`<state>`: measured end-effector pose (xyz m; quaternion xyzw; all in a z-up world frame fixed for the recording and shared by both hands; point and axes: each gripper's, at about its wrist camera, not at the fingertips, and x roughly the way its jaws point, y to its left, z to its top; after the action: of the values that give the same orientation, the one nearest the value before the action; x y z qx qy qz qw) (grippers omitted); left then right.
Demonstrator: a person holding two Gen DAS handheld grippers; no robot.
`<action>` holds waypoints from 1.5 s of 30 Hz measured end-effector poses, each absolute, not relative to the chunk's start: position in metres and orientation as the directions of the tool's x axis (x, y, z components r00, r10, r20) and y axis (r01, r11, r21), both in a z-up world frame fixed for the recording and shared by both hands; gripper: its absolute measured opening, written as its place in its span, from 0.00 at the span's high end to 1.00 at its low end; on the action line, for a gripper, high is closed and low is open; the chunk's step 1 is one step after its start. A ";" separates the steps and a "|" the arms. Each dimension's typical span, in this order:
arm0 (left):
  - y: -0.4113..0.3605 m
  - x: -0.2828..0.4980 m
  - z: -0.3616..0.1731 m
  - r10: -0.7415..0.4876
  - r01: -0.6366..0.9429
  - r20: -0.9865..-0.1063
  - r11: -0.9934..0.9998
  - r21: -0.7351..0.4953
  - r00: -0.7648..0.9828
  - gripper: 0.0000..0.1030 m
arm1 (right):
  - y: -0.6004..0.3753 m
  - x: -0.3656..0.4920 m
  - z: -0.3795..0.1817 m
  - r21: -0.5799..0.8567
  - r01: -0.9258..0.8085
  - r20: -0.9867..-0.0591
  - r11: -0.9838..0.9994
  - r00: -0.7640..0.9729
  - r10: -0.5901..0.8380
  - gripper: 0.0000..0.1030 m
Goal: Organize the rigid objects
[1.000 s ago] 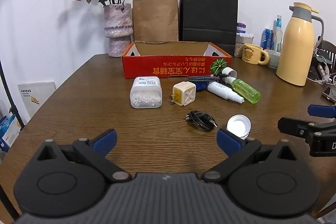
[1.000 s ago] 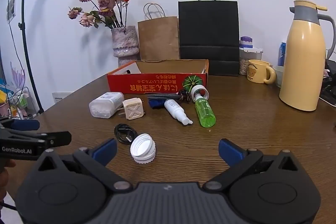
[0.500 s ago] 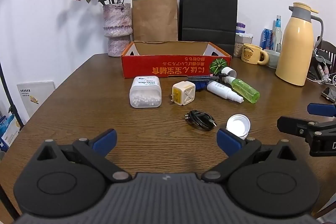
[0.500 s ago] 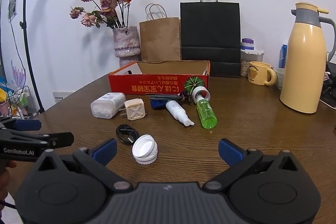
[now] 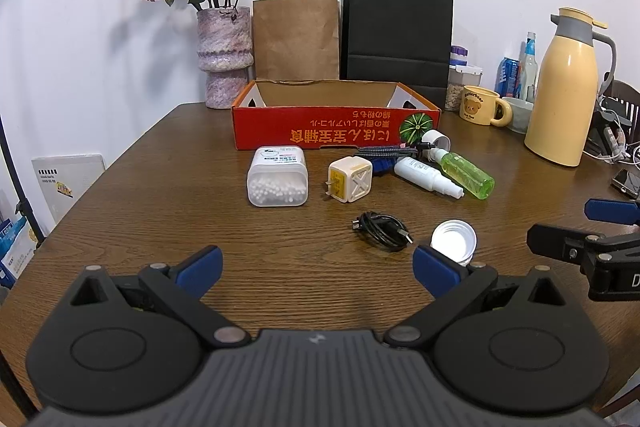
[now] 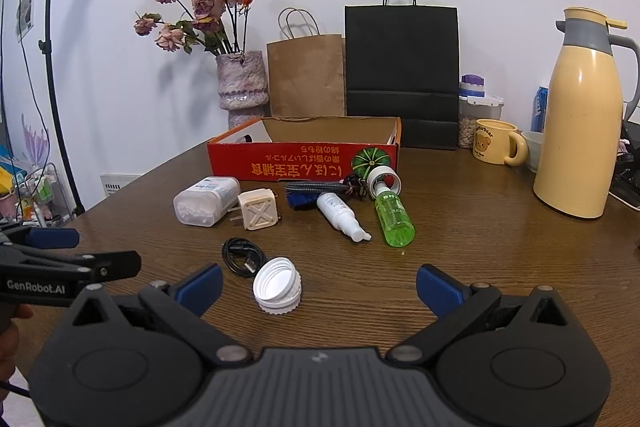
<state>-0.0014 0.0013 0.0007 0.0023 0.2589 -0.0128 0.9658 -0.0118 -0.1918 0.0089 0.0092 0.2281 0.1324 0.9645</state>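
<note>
Cap (image 6: 277, 285), white, open side up, lies on table (image 5: 160, 227) just ahead of right gripper (image 6: 319, 285), nearer its left finger; seen from left gripper (image 5: 317, 265), it sits ahead-right, by the right fingertip. Both grippers spread wide, holding nothing, low over the table. Cable (image 5: 382, 224), black, coiled, just left of cap. Farther ahead: swab box (image 5: 278, 176) on its side, charger (image 5: 350, 179) beside it, white bottle (image 5: 427, 177) and green bottle (image 5: 466, 174) lying down, touching or nearly so. A braided strap (image 5: 382, 151) lies behind them against the box (image 5: 320, 137), red, open-topped, nothing visible inside. Thermos (image 6: 582, 115) stands far right.
</note>
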 end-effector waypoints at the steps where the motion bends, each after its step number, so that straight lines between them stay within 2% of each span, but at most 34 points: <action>1: 0.001 -0.001 0.001 -0.023 0.026 -0.500 1.000 -0.002 0.866 0.00 | -0.193 -0.011 0.007 0.079 -0.250 -0.438 0.965 0.861 0.259 0.00; 45: 0.001 -0.005 0.001 -0.029 0.029 -0.494 1.000 -0.007 0.869 0.00 | -0.192 -0.015 0.010 0.073 -0.254 -0.432 0.965 0.864 0.260 0.00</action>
<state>-0.0045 0.0005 0.0011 0.0002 0.2555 -0.0148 0.9667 -0.0148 -0.1915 0.0098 0.0066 0.2245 0.1330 0.9653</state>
